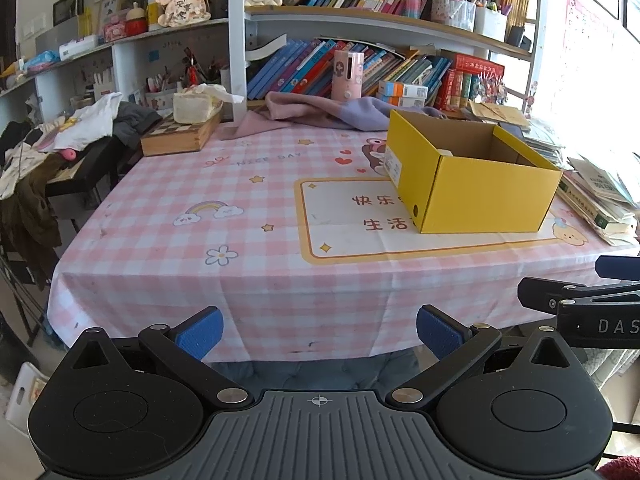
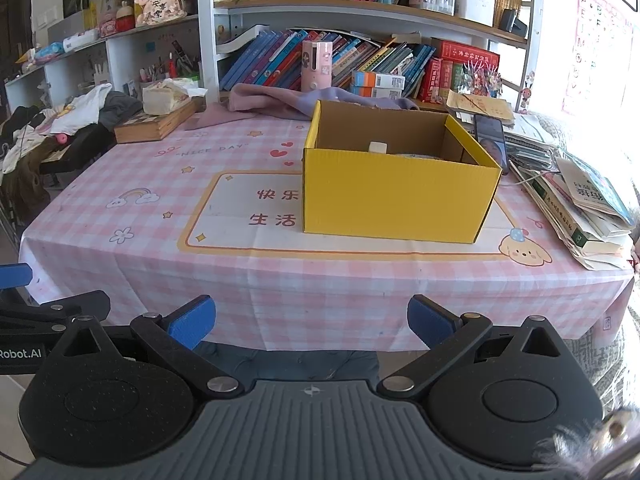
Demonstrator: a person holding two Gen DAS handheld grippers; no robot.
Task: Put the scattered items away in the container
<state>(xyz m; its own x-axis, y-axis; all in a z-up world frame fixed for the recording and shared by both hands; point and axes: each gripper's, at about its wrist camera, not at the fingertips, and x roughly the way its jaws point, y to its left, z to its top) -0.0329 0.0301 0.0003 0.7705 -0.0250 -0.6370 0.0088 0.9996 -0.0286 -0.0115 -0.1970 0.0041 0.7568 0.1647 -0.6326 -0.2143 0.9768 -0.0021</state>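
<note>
My left gripper (image 1: 319,334) and right gripper (image 2: 311,322) both hang spread wide and empty, short of the table's near edge. The checked tablecloth (image 2: 160,248) ahead shows no loose items. Farther in, the yellow box (image 2: 396,196) already holds a pale block (image 2: 378,147) and maybe more; its wall hides the rest. I judge the tidying nearly finished.

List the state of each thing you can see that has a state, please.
Left gripper: open, holding nothing, short of the table edge.
Right gripper: open, holding nothing, short of the table edge.
Box: upright on the tablecloth, top open, a few items inside.
Phone: beside the box, screen lit.
Tissue pack: open, a tissue sticking out.
</note>
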